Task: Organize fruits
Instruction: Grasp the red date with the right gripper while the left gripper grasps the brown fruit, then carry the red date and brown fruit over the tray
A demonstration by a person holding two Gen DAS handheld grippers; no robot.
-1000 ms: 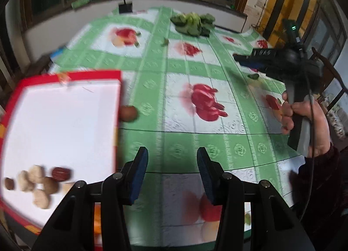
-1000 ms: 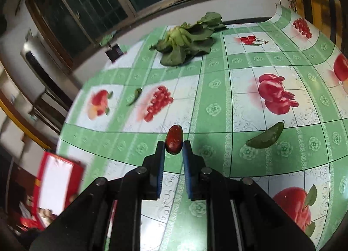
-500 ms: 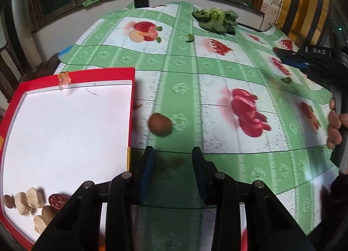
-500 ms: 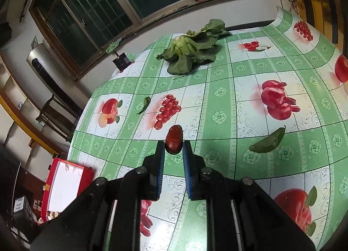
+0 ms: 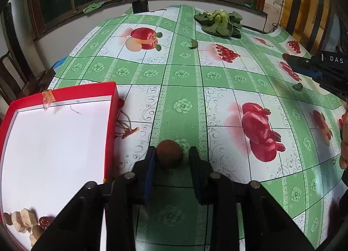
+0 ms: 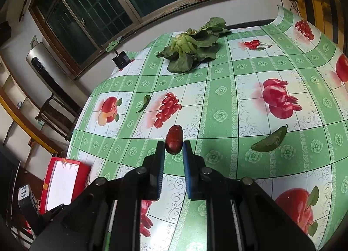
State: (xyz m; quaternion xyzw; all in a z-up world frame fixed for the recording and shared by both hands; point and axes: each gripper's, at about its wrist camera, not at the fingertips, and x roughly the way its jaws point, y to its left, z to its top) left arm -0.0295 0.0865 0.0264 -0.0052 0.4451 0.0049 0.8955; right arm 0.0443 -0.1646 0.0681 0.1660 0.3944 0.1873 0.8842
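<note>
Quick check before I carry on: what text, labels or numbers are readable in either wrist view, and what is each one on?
"DAS" in white letters on the black body of the right claw's rig, cut off by the frame edge in the left wrist view.
Handwritten marks on a small white label beside the red tray, right wrist view: too small and blurred to read.
Nothing else readable; the tablecloth bears only pictures.

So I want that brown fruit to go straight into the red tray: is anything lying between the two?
Nothing loose lies between them. The brown fruit sits on the tablecloth between the closing jaws of the left gripper, and only the red tray's raised wall stands on that side, so the fruit must be lifted over it.
</note>
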